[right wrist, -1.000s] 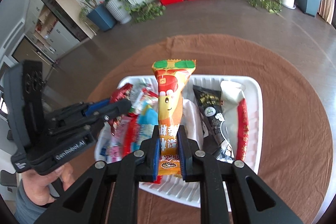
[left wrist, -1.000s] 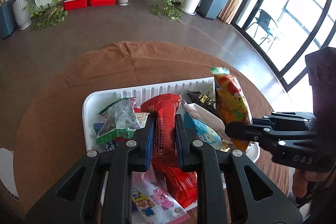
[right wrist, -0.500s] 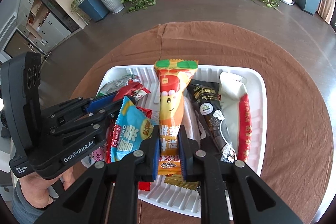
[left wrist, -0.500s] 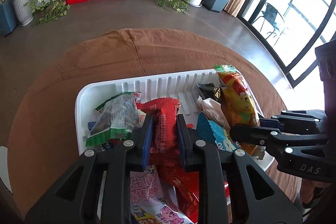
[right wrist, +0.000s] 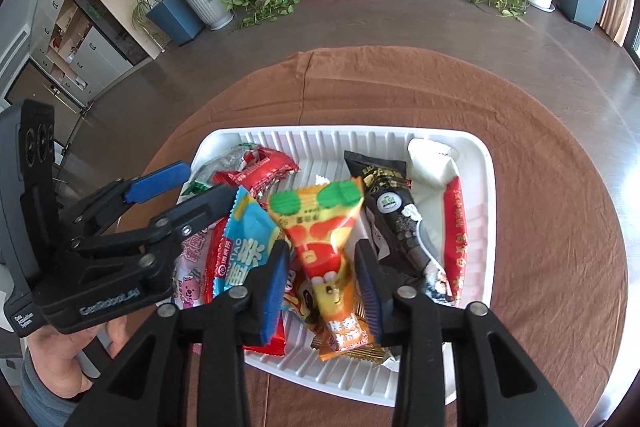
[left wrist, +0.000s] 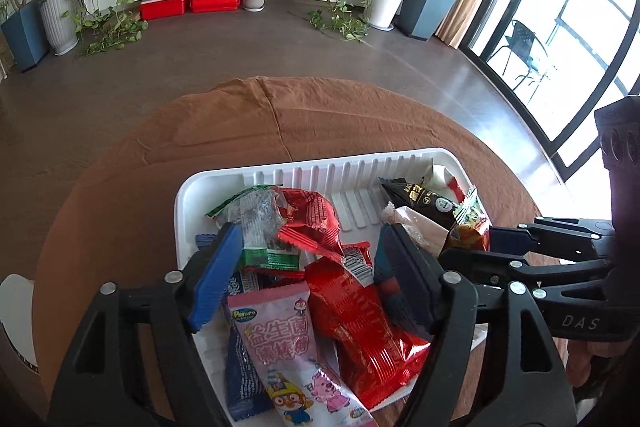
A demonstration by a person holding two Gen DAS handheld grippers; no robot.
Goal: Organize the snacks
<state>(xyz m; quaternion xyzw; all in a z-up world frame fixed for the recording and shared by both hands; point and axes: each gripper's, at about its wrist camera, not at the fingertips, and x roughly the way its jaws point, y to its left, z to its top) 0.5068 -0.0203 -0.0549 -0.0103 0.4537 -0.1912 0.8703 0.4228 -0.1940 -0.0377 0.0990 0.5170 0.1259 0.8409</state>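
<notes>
A white tray (left wrist: 304, 167) full of snack packets sits on the round brown-clothed table (left wrist: 280, 115). My left gripper (left wrist: 310, 267) hovers over its left half with jaws opening. A red packet (left wrist: 360, 315) lies loose in the tray between the pads, touching neither. My right gripper (right wrist: 322, 279) is over the tray's (right wrist: 486, 187) near middle, jaws also opening. The orange cartoon packet (right wrist: 324, 251) stands tilted and blurred between its pads with gaps on both sides. Each gripper shows in the other's view: the left gripper (right wrist: 196, 183) and the right gripper (left wrist: 472, 247).
Also in the tray are a pink packet (left wrist: 288, 347), a green-edged clear packet (left wrist: 256, 227), a blue packet (right wrist: 244, 247), a black packet (right wrist: 388, 211) and a white-and-red packet (right wrist: 440, 187). A person's hand (right wrist: 60, 359) holds the left gripper. Bare cloth rings the tray.
Both grippers have opened. The red packet has dropped from the left jaws into the tray. The orange packet is freed from the right pads and leans over.
</notes>
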